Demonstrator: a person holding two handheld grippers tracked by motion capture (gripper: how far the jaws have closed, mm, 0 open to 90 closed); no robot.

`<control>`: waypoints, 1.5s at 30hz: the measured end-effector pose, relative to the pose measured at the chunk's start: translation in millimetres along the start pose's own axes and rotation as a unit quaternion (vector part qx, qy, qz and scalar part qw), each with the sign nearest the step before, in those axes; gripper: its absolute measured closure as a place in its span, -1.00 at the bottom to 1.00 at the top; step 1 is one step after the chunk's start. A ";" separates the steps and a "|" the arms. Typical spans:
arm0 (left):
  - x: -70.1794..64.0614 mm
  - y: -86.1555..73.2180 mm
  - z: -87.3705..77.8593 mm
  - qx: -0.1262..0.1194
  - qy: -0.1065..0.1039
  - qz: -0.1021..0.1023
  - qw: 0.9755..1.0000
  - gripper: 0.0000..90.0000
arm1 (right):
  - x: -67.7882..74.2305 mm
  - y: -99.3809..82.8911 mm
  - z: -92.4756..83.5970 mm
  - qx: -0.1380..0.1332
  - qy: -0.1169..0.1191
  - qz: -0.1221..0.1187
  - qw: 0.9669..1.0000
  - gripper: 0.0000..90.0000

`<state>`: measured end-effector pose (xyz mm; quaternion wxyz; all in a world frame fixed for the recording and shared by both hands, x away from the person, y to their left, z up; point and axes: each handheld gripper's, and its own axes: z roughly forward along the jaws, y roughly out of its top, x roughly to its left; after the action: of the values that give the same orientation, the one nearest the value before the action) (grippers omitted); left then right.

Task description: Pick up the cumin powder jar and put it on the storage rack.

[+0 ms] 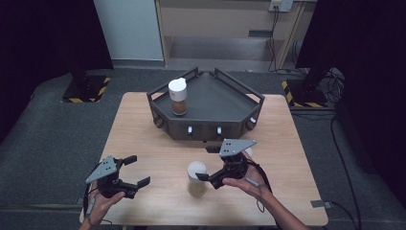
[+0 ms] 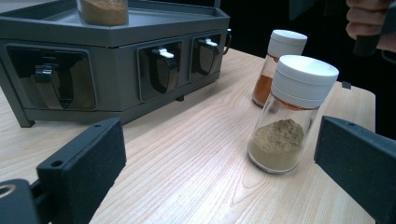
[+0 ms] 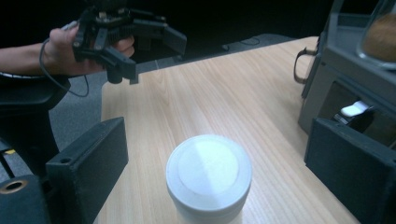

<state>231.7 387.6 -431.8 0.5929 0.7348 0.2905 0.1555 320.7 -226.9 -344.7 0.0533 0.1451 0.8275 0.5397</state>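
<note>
Your right gripper (image 1: 209, 176) hangs just beside the near spice jar (image 1: 197, 178), the white-capped one holding tan powder, which stands upright on the wooden table (image 1: 143, 158) near its front edge. Your jaws there are spread wide and grip nothing. In the right gripper view the jar's white cap (image 3: 208, 171) sits low between the two black jaws, closer to the left one, with clear wood showing on either side, so neither jaw touches it.

Your left gripper (image 1: 130, 173) is held well apart from that jar, toward the table's front left corner, its jaws also released and empty. In the left gripper view the jar (image 2: 292, 114) stands ahead of the jaws and nearer the right one, not yet between them.

A second jar (image 2: 277, 65) with orange powder stands just behind the first. The dark grey rack (image 1: 206, 103) sits at the far middle of the table, and on its top shelf a third jar (image 1: 178, 96) of brown powder stands upright at the left.
</note>
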 end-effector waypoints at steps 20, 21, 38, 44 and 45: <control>0.1 0.0 -0.1 0.000 -0.001 0.000 1.000 -0.97 | 3.0 -13.5 28.6 0.038 0.004 -0.017 0.999 -0.88; 0.1 0.1 -0.1 0.000 -0.001 0.000 1.000 -0.97 | 2.7 -14.3 29.2 0.038 0.004 -0.015 0.999 -0.88; -0.2 0.4 -0.2 0.001 -0.001 0.001 1.000 -0.97 | -1.6 -24.6 38.8 0.038 0.010 -0.003 0.999 -0.73; -0.2 0.9 0.3 0.003 -0.002 0.003 1.000 -0.97 | 2.9 -26.7 40.1 0.037 0.002 -0.014 0.999 -0.65; -0.2 0.9 0.4 0.003 -0.002 0.003 1.000 -0.97 | 4.2 -26.6 40.2 0.037 -0.001 -0.017 0.999 -0.63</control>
<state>232.0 387.0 -431.0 0.5910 0.7377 0.2875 0.1546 321.6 -200.3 -385.2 0.0577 0.1332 0.8492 0.5077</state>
